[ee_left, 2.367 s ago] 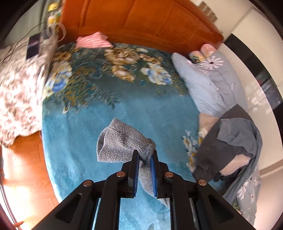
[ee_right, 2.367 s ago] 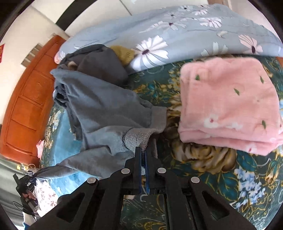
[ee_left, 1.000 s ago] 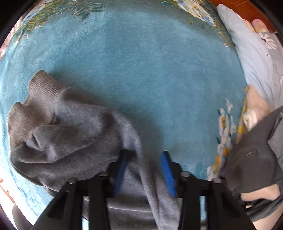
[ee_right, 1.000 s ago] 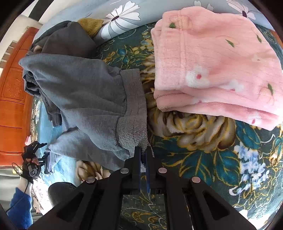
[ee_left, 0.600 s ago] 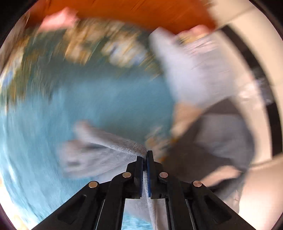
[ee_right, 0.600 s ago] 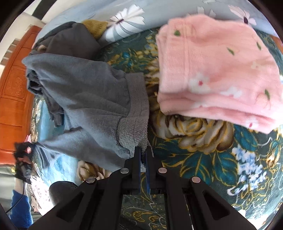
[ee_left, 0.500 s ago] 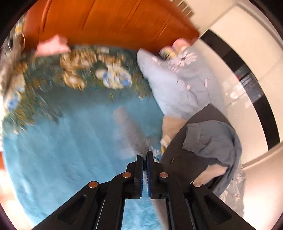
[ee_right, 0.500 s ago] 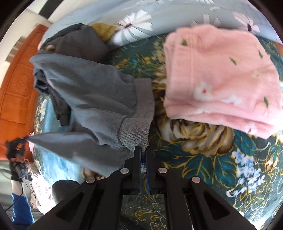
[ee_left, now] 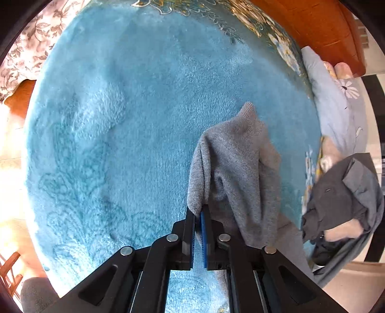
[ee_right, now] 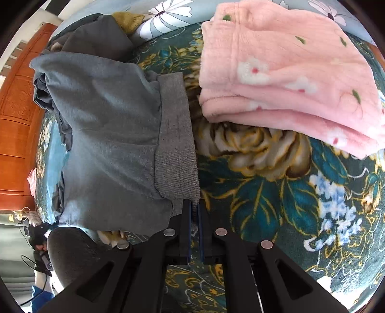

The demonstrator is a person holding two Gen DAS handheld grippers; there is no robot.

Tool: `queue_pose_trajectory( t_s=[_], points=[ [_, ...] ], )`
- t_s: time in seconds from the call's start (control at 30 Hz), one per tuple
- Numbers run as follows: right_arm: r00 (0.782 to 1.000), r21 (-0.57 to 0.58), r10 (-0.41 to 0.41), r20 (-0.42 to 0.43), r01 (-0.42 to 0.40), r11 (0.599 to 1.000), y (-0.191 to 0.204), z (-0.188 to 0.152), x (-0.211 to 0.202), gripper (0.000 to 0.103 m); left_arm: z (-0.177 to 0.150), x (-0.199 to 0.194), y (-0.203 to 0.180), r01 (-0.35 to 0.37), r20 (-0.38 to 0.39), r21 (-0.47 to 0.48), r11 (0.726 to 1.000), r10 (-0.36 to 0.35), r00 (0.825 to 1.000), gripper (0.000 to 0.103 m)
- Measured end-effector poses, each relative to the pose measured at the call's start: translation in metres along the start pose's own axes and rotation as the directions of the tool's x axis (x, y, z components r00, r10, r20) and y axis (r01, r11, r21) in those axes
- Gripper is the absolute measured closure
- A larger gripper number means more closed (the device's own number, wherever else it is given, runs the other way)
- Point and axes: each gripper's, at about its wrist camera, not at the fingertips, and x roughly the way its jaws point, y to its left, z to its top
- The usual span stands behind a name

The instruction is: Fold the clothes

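Note:
A grey sweatshirt lies on the bed. In the left wrist view its sleeve [ee_left: 235, 168] with a ribbed cuff hangs over the blue plush blanket [ee_left: 120, 120]; my left gripper [ee_left: 198, 216] is shut on a fold of that sleeve. In the right wrist view the body of the grey sweatshirt [ee_right: 113, 134] is spread out, its ribbed hem [ee_right: 176, 144] running toward me. My right gripper [ee_right: 195, 207] is shut on the corner of the hem.
A folded pink fleece garment [ee_right: 288, 72] lies right of the hem on the floral blanket [ee_right: 276, 192]. A heap of dark grey clothes [ee_left: 344, 199] and a pale blue floral quilt [ee_left: 336, 101] lie at the bed's right. The wooden headboard [ee_left: 312, 21] stands behind.
My left gripper let go of the sleeve, shut on it again at another fold, swung up and came back down over the blue blanket. My right gripper kept hold of the hem.

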Motion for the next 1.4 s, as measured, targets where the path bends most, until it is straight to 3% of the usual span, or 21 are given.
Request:
queue_pose_trajectory(
  t_s=[0.1,0.23,0.27,0.47,0.7,0.8,0.83,0.87,0.93,1.07,1.27,1.4],
  points=[
    [1.000,0.010,-0.005,-0.005,0.005,1.000,0.000,0.002,0.003,0.099,0.011,-0.012,-0.012,0.052,-0.011,0.055,0.997,-0.051,0.999,0.092],
    [1.000,0.004,-0.013,-0.017,0.013,1.000,0.003,0.004,0.005,0.099,0.026,-0.031,-0.038,0.009,0.022,0.202,0.979,-0.014,1.000,0.053],
    [1.000,0.004,-0.016,-0.021,0.016,1.000,0.004,0.004,0.006,0.099,0.033,-0.032,-0.041,-0.002,0.031,0.229,0.974,-0.005,1.000,0.050],
    [0.999,0.016,-0.034,-0.033,0.035,0.999,0.008,0.003,0.009,0.098,0.071,-0.007,-0.057,-0.089,0.047,0.299,0.950,0.078,0.996,0.043],
    [0.998,0.030,-0.054,-0.044,0.055,0.998,0.015,0.008,0.011,0.098,0.093,0.057,-0.071,-0.135,0.038,0.213,0.968,0.130,0.991,0.043],
    [0.996,0.033,-0.068,-0.052,0.069,0.997,0.017,0.010,0.012,0.098,0.095,0.062,-0.075,-0.122,0.062,0.197,0.973,0.112,0.992,0.045],
    [0.996,0.034,-0.072,-0.055,0.074,0.997,0.018,0.011,0.012,0.098,0.095,0.063,-0.077,-0.120,0.068,0.197,0.973,0.109,0.992,0.058],
    [0.995,0.031,-0.078,-0.057,0.080,0.996,0.020,0.012,0.012,0.098,0.095,0.065,-0.080,-0.127,0.064,0.212,0.969,0.116,0.991,0.084],
    [0.994,0.026,-0.088,-0.060,0.089,0.996,0.025,0.016,0.015,0.098,0.095,0.066,-0.086,-0.154,0.068,0.250,0.956,0.141,0.988,0.096],
    [0.992,0.022,-0.111,-0.057,0.113,0.993,0.030,0.020,0.016,0.098,0.100,0.036,-0.093,-0.145,0.173,0.280,0.949,0.099,0.980,0.097],
    [0.991,-0.010,-0.134,-0.019,0.134,0.991,0.040,0.021,0.002,0.098,0.115,-0.036,-0.068,-0.103,0.343,0.229,0.968,0.018,0.939,0.097],
    [0.984,-0.027,-0.173,-0.043,0.172,0.985,0.036,0.017,0.009,0.098,0.114,-0.016,-0.032,-0.196,0.288,0.183,0.963,0.138,0.948,0.097]
  ],
)
